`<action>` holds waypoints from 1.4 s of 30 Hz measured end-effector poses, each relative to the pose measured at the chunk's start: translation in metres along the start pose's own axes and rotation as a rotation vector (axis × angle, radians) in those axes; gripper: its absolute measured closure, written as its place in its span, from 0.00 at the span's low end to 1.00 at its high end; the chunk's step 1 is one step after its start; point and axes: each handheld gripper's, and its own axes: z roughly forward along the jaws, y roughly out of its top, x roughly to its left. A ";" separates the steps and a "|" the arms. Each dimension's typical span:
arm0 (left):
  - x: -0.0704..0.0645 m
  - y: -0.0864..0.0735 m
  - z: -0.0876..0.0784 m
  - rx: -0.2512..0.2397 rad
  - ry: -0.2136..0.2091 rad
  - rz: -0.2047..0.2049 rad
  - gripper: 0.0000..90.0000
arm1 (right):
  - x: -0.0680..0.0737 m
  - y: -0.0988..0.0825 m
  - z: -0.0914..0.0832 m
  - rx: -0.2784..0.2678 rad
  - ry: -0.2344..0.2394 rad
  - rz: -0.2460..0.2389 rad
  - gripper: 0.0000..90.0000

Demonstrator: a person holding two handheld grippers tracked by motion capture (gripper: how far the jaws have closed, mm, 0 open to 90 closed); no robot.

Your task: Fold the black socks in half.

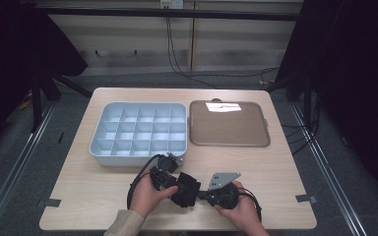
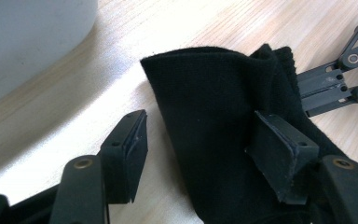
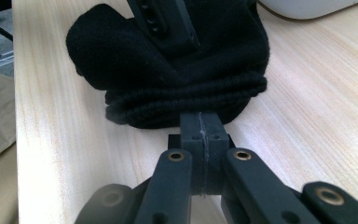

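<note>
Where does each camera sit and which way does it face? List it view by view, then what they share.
High view: above the person's side, facing forward and down on the table, divided bin and tray; both hands enter from below.
Left gripper view: rides the left hand-held gripper, jaws apart around the black cloth.
Right gripper view: rides the right hand-held gripper, jaws together at the cloth's edge.
Shared: all three show the black cloth on the table.
</note>
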 end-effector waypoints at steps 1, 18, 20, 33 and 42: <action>0.000 0.000 0.000 -0.001 -0.004 -0.001 0.41 | 0.000 0.000 0.000 0.000 0.000 0.001 1.00; 0.000 -0.001 0.003 -0.015 -0.008 -0.002 0.38 | -0.001 0.000 0.000 0.000 0.000 -0.004 1.00; -0.001 -0.002 0.004 -0.017 -0.013 -0.007 0.38 | -0.001 0.000 0.000 -0.002 0.000 -0.002 1.00; -0.001 -0.002 0.007 -0.021 -0.037 -0.005 0.39 | -0.001 -0.001 0.000 -0.005 -0.001 -0.001 1.00; -0.005 0.002 0.007 -0.002 -0.050 -0.006 0.52 | -0.001 -0.001 0.000 -0.004 -0.002 -0.001 1.00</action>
